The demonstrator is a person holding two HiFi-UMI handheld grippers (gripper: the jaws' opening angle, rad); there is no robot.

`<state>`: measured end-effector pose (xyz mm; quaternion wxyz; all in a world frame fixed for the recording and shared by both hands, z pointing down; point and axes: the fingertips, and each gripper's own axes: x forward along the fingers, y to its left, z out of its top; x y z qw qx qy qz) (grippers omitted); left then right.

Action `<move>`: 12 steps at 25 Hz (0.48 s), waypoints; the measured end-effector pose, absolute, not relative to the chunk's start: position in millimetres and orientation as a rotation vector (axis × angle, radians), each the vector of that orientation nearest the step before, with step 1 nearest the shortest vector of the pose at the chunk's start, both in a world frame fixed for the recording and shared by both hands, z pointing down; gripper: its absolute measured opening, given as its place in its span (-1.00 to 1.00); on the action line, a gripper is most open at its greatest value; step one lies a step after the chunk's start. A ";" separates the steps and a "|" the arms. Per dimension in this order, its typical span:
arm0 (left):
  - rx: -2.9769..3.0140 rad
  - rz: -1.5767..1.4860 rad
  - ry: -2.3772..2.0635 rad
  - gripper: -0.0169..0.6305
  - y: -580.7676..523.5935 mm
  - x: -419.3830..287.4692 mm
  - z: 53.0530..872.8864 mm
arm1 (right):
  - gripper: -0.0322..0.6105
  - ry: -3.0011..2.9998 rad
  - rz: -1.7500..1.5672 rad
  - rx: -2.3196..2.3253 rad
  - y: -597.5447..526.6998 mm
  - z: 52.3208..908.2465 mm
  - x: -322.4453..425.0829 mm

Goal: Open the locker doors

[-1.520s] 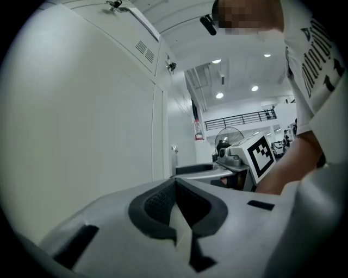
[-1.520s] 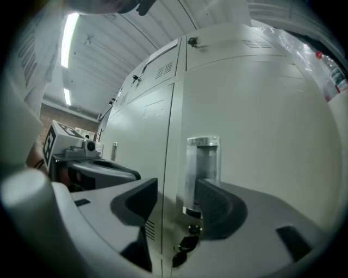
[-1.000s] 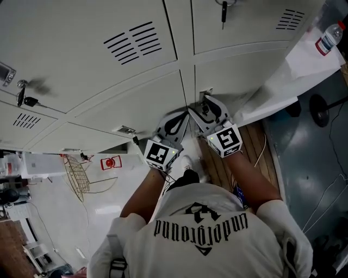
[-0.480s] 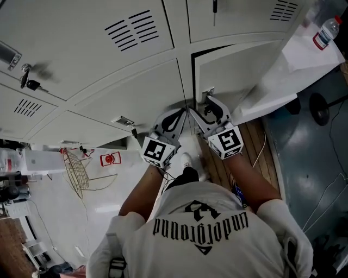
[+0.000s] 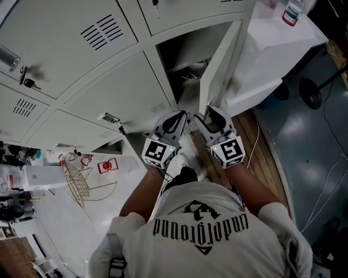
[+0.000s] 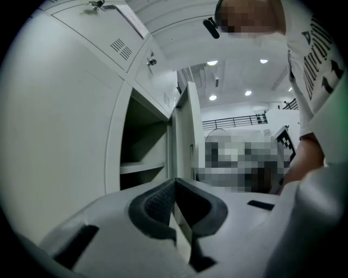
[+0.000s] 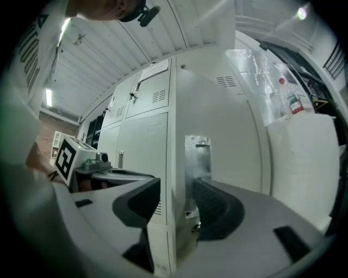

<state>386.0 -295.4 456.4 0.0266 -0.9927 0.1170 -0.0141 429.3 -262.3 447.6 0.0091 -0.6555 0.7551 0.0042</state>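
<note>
The white lower locker door (image 5: 220, 65) stands swung out, baring its dark compartment (image 5: 185, 59) with a shelf. My right gripper (image 5: 202, 117) straddles the door's free edge. In the right gripper view the gripper (image 7: 176, 198) has one pad on each face of the door (image 7: 217, 141), at the metal latch plate (image 7: 197, 155); its jaws have just been closing on that edge. My left gripper (image 5: 179, 115) hangs beside it, shut and empty. In the left gripper view this gripper (image 6: 175, 187) points at the open compartment (image 6: 144, 146).
Closed locker doors with vents fill the left; a key (image 5: 24, 81) hangs in one lock. A water bottle (image 5: 293, 10) stands on a white-covered surface (image 5: 272, 49) right of the lockers. Wooden flooring (image 5: 266, 157) lies below it. A wire rack (image 5: 76, 182) lies on the floor at left.
The locker door went from closed, to ajar, to wide open, swinging toward the right. Both grippers drew back from the locker face with it.
</note>
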 end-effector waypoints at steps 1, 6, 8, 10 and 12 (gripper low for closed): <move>-3.066 -0.045 0.340 -0.92 -287.3 391.3 456.7 | -0.28 2.342 0.015 -2.073 -252.9 448.3 436.4; -3.066 -0.042 0.233 -0.93 -251.7 421.5 452.8 | -0.46 2.291 0.040 -2.178 -210.3 452.8 479.6; -3.066 -0.033 0.202 -0.93 -239.3 432.5 448.4 | -0.45 2.289 0.045 -2.197 -196.1 453.7 496.8; -3.053 -0.024 0.185 -0.93 -229.2 439.5 447.4 | -0.45 2.284 0.046 -2.223 -182.2 454.3 513.0; -3.044 -0.022 0.171 -0.93 -219.5 445.6 446.2 | -0.47 2.255 0.043 -2.257 -167.7 454.8 530.7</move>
